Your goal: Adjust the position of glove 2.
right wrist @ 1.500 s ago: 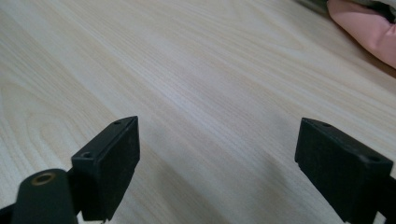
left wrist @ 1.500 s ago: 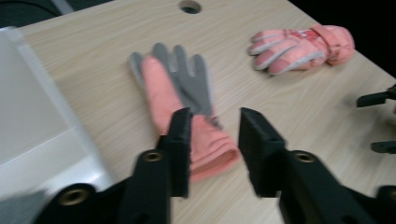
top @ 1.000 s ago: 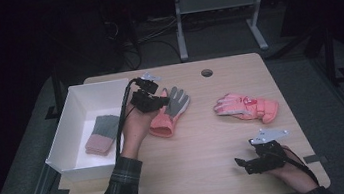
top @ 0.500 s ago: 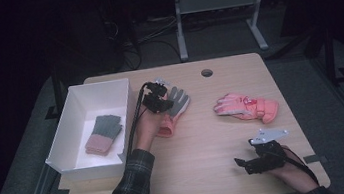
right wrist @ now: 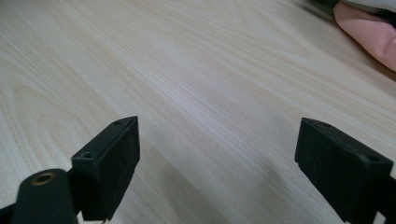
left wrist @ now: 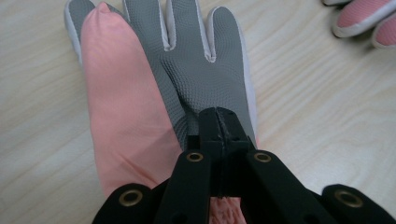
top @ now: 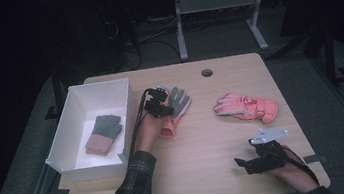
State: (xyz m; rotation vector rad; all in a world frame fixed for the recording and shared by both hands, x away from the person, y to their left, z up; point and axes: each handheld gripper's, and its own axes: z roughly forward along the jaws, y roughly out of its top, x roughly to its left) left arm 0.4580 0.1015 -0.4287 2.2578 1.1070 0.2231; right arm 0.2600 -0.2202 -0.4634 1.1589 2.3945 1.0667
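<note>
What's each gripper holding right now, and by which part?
The left gripper is shut on the grey-palmed glove at its palm. The right gripper is open, holding nothing.

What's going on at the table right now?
Left gripper shut, fingers on grey-palmed glove. Right gripper open, above bare table. Nothing in the way.

Black tongs point(left wrist: 219, 122) (brass-ringed screw holes), trailing cables, plaid sleeve point(top: 134, 190).

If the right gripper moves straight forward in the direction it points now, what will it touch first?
The right gripper, jaws open, looks low along the bare light wooden table. Its way looks free; the pink padded glove lies far off to one side, probably outside the line, though depth is unclear.
</note>
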